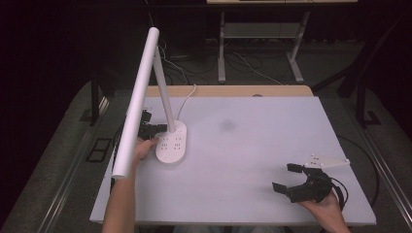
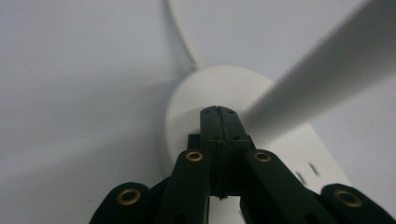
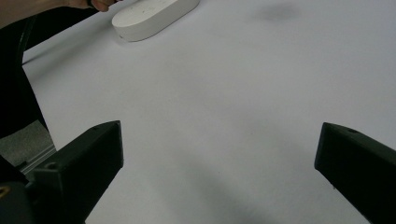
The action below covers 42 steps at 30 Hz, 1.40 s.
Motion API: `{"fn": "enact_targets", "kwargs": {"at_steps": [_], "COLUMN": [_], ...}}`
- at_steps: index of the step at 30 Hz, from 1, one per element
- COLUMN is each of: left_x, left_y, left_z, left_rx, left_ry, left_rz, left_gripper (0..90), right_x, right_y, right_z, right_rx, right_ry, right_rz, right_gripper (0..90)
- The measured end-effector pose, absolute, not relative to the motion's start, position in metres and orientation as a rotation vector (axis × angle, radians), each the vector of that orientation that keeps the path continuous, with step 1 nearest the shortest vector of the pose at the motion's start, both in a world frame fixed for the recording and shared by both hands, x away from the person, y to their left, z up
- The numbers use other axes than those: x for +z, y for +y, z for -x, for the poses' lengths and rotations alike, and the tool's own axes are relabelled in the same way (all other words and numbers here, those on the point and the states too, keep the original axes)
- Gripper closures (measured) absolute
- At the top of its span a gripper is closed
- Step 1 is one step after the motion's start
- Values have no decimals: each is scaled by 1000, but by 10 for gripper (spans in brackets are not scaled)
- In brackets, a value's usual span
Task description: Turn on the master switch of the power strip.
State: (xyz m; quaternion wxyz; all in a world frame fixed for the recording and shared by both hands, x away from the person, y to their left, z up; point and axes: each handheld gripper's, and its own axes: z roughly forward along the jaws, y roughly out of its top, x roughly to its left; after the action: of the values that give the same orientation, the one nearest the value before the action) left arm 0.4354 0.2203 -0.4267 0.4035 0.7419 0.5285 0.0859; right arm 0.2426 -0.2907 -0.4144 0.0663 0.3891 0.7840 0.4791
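A white desk lamp stands at the table's left; its oval base [image 1: 171,144] carries socket slots, and its long tube head [image 1: 138,97] leans out over the left edge. My left gripper [image 1: 160,128] is shut with nothing between its jaws. In the left gripper view the closed tips [image 2: 218,112] sit right at the base [image 2: 187,98], beside the foot of the stem [image 2: 327,60]. My right gripper [image 1: 284,177] is open near the front right, jaws wide apart [image 3: 219,154] over bare table. The lamp base [image 3: 154,16] lies far off in that view.
The white table top [image 1: 262,136] lies on a wooden desk whose far edge [image 1: 228,91] shows behind. The lamp's white cable [image 1: 187,99] runs off the back. The tube head overhangs my left forearm [image 1: 121,204]. Beyond stand table legs [image 1: 221,48] and floor cables.
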Motion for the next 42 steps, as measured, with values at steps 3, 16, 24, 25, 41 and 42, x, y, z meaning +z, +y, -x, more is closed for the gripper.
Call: {"fn": "enact_targets", "kwargs": {"at_steps": [3, 16, 24, 25, 41, 42], "left_x": [-427, -424, -420, -419, -380, -379], "left_y": [221, 220, 225, 225, 232, 233], "left_z": [-435, -432, -432, -432, -431, -429], "left_rx": [197, 206, 259, 257, 347, 350], "left_ry": [1339, 1298, 1298, 1292, 1248, 1250], "left_rz": [-1863, -1907, -1909, -1903, -1913, -1911], "left_gripper": [900, 900, 900, 900, 899, 898], "right_x": [-414, -416, -416, -416, -416, -416], "right_y": [-291, -292, -292, -292, -293, -293], "right_z": [-242, -244, -245, -245, -245, -245], "right_rx": [1448, 1439, 1437, 1438, 1438, 1439], "right_ry": [2363, 2361, 2360, 2361, 2363, 2361], "right_rz": [-1170, -1186, -1191, -1191, -1197, -1197], "right_gripper": [6, 6, 6, 6, 6, 6]}}
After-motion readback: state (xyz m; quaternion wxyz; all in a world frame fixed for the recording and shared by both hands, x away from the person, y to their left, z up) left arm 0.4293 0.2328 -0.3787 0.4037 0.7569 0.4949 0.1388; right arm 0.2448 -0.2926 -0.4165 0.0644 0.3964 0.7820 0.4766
